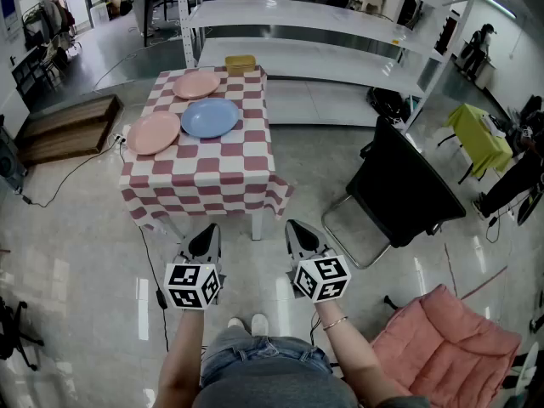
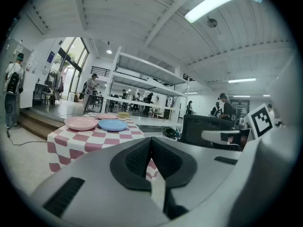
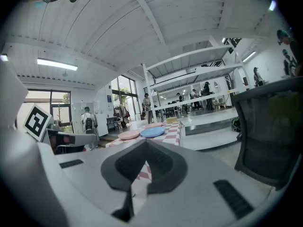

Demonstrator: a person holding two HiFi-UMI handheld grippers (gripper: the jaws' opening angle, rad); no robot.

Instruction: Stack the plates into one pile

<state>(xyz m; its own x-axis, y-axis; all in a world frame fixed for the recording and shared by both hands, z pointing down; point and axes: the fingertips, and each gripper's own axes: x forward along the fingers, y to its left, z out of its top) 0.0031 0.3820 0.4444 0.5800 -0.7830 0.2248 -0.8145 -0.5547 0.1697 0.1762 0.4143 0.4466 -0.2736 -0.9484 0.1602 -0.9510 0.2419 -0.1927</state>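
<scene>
Ceiling strip lights lit the room brightly, the floor glared, and gripper views curved, perhaps blurred, toward dark edges.

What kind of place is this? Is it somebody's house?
Probably not a house: it looks like a big workshop or lab hall, with tall white shelving, a black office chair and a checkered table.

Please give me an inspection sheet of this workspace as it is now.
Surface: table under a checkered cloth, bare on its near half.
Job's things: near pink plate, blue plate and far pink plate lie side by side, not stacked.
Clutter: yellow item at the table's far edge.
Grippers: left gripper and right gripper shut, empty, short of the table.
Cables: black cable on the floor left of the table.
Surroundings: black chair, pink chair, white shelving behind.
</scene>
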